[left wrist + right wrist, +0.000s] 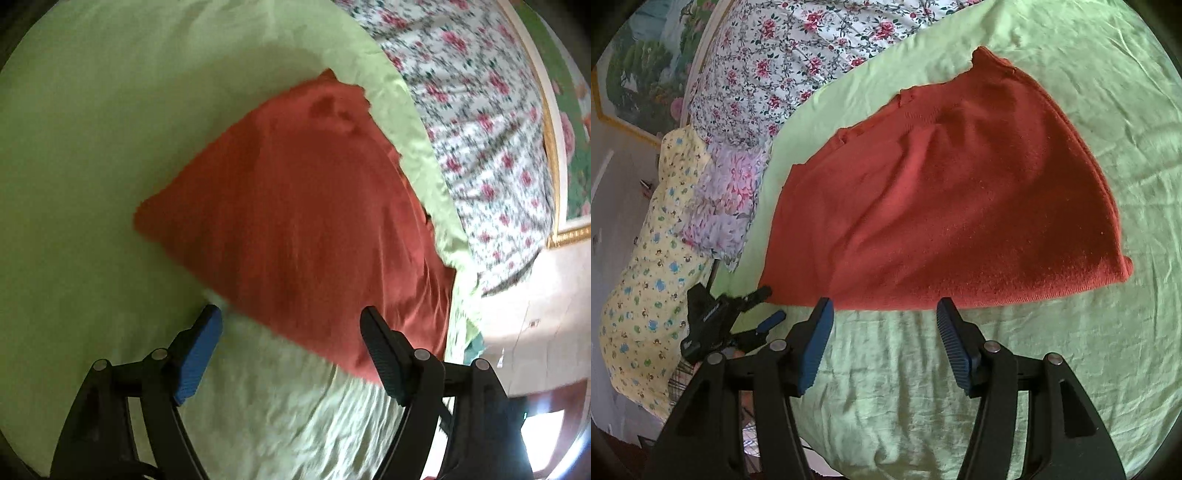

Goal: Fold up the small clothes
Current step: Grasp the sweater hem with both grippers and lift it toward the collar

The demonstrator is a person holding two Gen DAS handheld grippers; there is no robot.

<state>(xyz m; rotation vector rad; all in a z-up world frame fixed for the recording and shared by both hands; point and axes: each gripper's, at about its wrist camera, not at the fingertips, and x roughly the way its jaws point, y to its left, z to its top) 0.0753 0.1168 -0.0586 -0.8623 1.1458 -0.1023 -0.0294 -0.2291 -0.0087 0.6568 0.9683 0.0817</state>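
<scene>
A rust-red knit garment [945, 192] lies folded flat on the light green sheet [1071, 350]. It also shows in the left wrist view [303, 221]. My right gripper [884, 314] is open and empty, its fingertips just short of the garment's near edge. My left gripper [291, 321] is open and empty, hovering at the garment's near edge, with its right fingertip over the cloth. The left gripper also shows in the right wrist view [768, 302], open, by the garment's lower left corner.
A floral bedcover [798, 59] lies beyond the green sheet [74, 147] and shows in the left wrist view too [480, 129]. A pink floral cloth [727, 199] and a yellow printed cloth [653, 251] lie at the bed's left edge. A framed picture [639, 77] hangs on the wall.
</scene>
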